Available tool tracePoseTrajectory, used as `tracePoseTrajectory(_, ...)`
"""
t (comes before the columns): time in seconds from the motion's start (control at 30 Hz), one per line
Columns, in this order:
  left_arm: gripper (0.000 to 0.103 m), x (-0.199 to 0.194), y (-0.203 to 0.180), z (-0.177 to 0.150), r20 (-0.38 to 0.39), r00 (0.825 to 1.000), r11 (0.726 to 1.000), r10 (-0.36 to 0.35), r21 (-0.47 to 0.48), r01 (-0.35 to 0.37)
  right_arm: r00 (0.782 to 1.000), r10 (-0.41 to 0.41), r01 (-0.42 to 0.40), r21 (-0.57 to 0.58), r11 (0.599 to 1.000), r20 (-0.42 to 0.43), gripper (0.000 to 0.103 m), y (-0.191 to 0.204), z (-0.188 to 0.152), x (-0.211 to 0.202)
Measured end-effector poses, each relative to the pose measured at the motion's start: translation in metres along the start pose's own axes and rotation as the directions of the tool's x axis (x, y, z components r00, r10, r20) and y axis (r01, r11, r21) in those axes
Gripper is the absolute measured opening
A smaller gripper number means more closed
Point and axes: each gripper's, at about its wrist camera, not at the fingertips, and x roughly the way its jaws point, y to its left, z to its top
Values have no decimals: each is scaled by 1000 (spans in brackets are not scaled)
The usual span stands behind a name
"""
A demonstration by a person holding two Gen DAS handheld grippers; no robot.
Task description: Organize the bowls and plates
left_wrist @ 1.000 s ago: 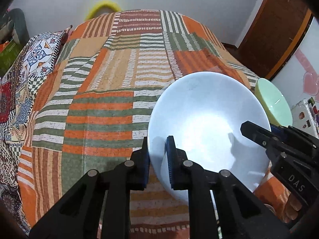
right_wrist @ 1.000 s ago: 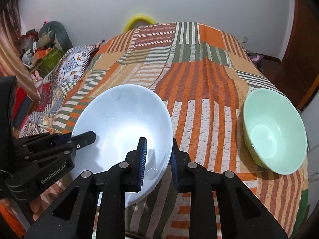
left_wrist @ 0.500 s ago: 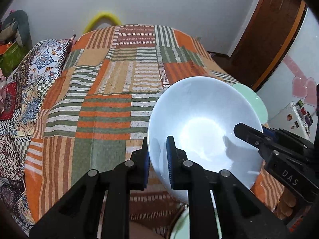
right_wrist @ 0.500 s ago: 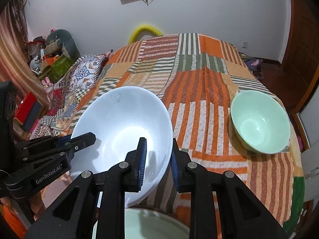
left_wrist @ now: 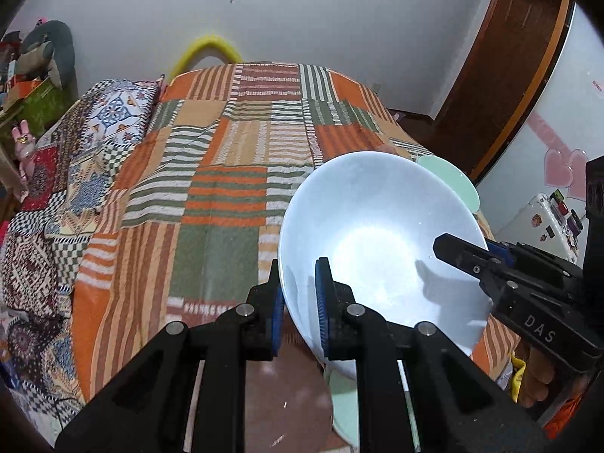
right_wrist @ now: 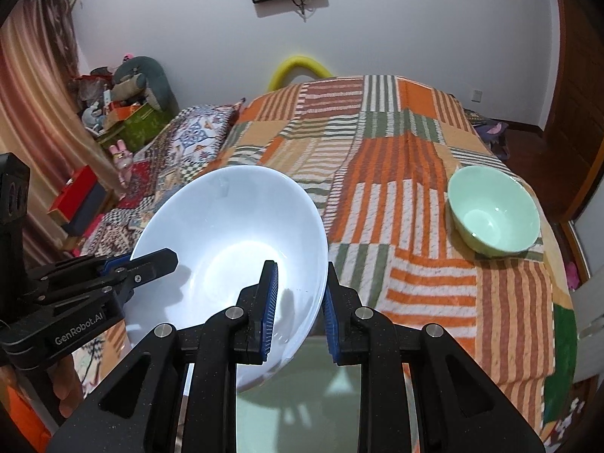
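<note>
A large white bowl [left_wrist: 381,249] [right_wrist: 230,249] hangs tilted in the air off the near end of the bed. My left gripper [left_wrist: 300,302] is shut on its left rim, and my right gripper [right_wrist: 300,305] is shut on its right rim. Each gripper shows in the other's view, the right gripper [left_wrist: 472,258] across the bowl and the left gripper [right_wrist: 147,262] likewise. A pale green bowl [right_wrist: 492,213] sits upright on the striped bedspread at the right; only its edge [left_wrist: 451,181] peeks out behind the white bowl. Below the bowl lies a pale green surface [right_wrist: 332,407], perhaps a plate [left_wrist: 345,411].
The patchwork bedspread [left_wrist: 211,196] covers the bed. Patterned pillows [left_wrist: 113,113] lie along its left side. A wooden door [left_wrist: 502,75] and a white fridge [left_wrist: 551,211] stand at the right. Cluttered boxes and toys [right_wrist: 124,113] fill the left corner. A hand [left_wrist: 538,381] grips the right handle.
Both grippers have pulled back and up from the bed with the white bowl between them. The green bowl now lies farther off, and a pale green surface has come into view below.
</note>
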Motion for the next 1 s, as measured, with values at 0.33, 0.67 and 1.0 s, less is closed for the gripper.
tracePoseTrajectory(0.33,15,-37,21,-35,13,999,998,46,-31,-46,999,53,-53,-44,998,0,20,32,-19,-8)
tracePoseTrajectory(0.67,15,-51,51,-66,-9,997,993,81,-82,-81,994,103,-104,-71,992,-29,20,61,-39,-2)
tracePoseTrajectory(1.0,15,-41,74,-93,-57,992,986,110,-122,-116,989,111,-120,-89,989,-94,20,82,-59,18)
